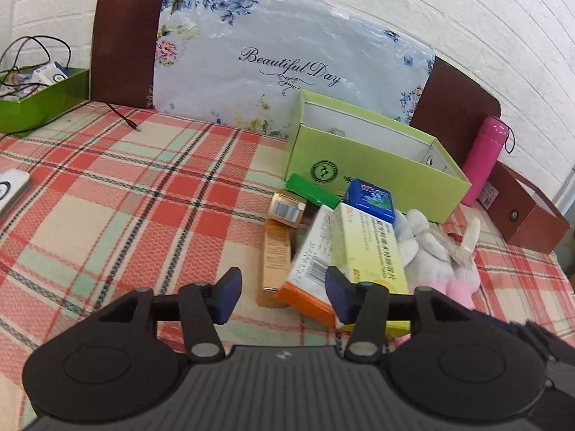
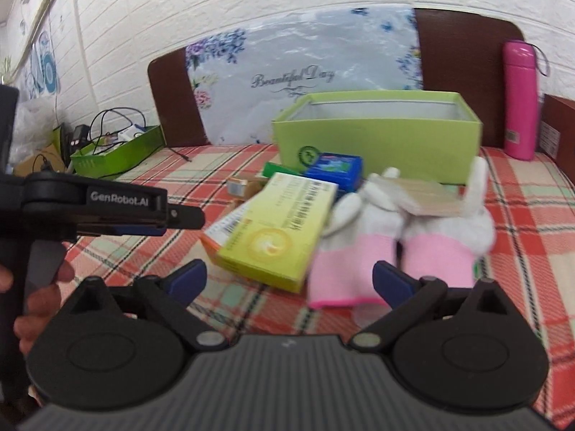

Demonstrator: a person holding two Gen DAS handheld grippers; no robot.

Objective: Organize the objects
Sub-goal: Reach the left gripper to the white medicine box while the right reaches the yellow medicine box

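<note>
left gripper (image 1: 283, 296): jaws apart, nothing in them, medicine box (image 1: 345, 262) just ahead at 1 o'clock
right gripper (image 2: 289, 282): jaws wide, empty, gloves (image 2: 391, 248) right in front
tip: grab one item, don't drag the pile
green box (image 1: 377, 165): open, 12 o'clock, on the bed

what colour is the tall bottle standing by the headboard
Bright pink bottle, with a dark carry cord at its top; it shows best in the right wrist view.

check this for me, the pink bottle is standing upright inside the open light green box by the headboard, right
Not quite: the pink bottle stands upright outside the light green box, off to its right near the headboard. The right wrist view shows it.
</note>
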